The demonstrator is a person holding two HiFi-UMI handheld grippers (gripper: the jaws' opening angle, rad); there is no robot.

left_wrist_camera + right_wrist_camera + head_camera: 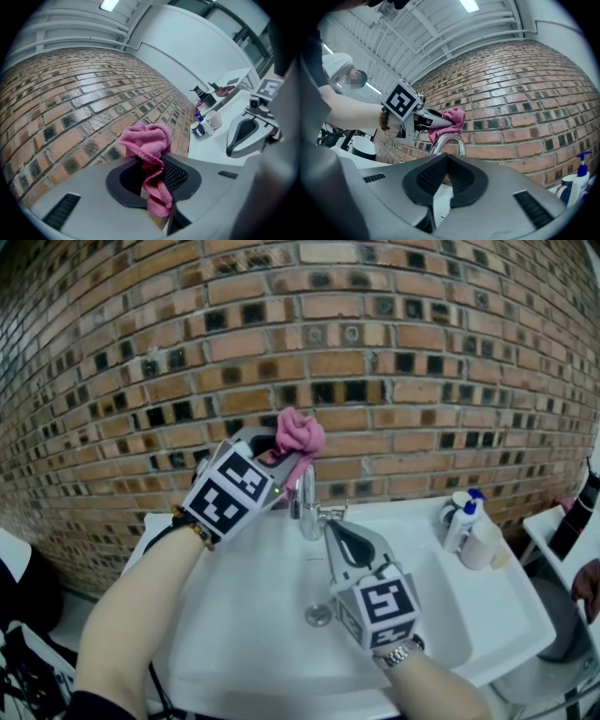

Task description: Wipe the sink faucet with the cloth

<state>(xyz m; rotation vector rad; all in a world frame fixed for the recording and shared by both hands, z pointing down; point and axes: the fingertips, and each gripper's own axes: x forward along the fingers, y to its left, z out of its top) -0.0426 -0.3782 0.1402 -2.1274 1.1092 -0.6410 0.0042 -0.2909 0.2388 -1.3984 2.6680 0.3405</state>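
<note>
We're at a white sink (234,634) set against a brick wall (422,352), looking down into the basin. Closest to us, the right gripper (336,529) hangs over the bowl just above the drain (319,615). Its jaws are pressed together with nothing between them, and its tips point up toward the base of the faucet (307,507). It sits just beside the chrome, and I can't tell whether it touches.

A little further in, the faucet rises from the back of the basin and its spout curves in an arch. Right at the top of that arch is the pink cloth (298,437). The left gripper (281,460) comes in from the left with its jaws clamped on the cloth. A bunched wad pokes out past the tips and a tail hangs down between the pads. From the right gripper view, the lower edge of the cloth meets the crown of the spout. Contact looks likely, though I can't call it for sure.

Off to the right, on the sink's ledge, a white bottle with a blue top (461,521) stands next to a pale cup (483,545), both well clear of the action. Behind it all, the brick wall fills the frame.
</note>
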